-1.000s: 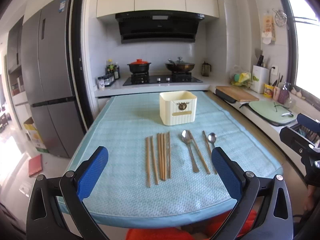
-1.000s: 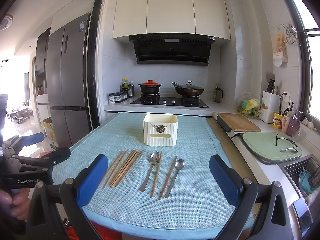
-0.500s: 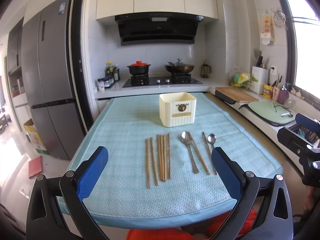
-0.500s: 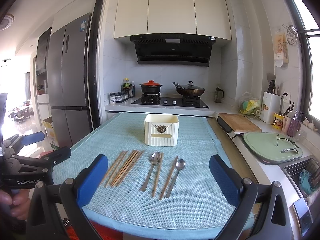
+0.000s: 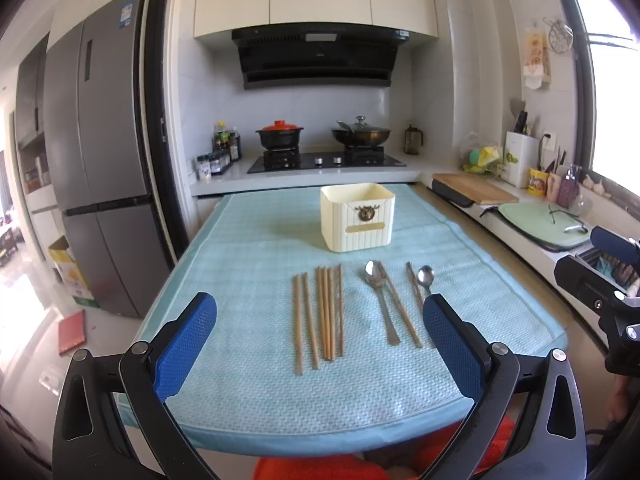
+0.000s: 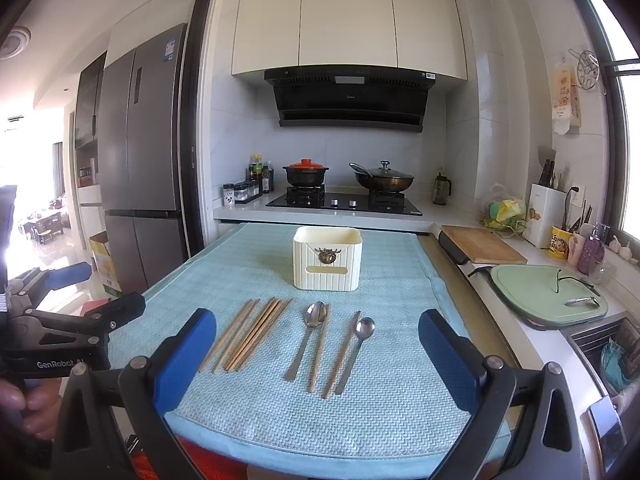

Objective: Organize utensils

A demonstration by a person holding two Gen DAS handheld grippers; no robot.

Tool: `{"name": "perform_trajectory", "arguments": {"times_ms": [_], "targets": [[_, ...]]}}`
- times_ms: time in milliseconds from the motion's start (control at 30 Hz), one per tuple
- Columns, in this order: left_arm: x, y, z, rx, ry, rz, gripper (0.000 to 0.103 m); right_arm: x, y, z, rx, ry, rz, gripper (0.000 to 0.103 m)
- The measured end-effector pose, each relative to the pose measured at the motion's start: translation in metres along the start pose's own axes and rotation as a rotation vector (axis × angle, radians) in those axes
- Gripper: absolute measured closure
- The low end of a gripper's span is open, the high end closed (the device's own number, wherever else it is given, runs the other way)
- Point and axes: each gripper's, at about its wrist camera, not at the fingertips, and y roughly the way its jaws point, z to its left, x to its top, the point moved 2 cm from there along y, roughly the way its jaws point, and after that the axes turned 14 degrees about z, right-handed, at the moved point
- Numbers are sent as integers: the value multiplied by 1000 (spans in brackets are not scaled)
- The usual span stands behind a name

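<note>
On the blue mat (image 5: 248, 264), the left gripper (image 5: 320, 344) hangs spread and empty. Chopsticks (image 5: 324, 312) lie left, spoons (image 5: 380, 300) right, cream holder (image 5: 357, 216) farther back. Only the right gripper's (image 6: 316, 356) view, likewise spread, shows a hand (image 6: 24, 404).

White upper cabinets (image 6: 348, 20) hang above a black range hood (image 6: 348, 98) on a pale tiled wall. A grey refrigerator (image 5: 100, 152) stands left; daylight floods through the window (image 5: 616, 108) at right.
</note>
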Motion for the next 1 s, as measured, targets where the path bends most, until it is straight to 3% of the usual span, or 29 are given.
{"name": "perform_trajectory", "arguments": {"times_ms": [367, 1000], "targets": [[-4, -3, 2, -20, -6, -24, 0, -1, -2, 1, 0, -3, -3, 0], [0, 6, 9, -34, -15, 8, 0, 6, -1, -7, -32, 1, -35, 0]]}}
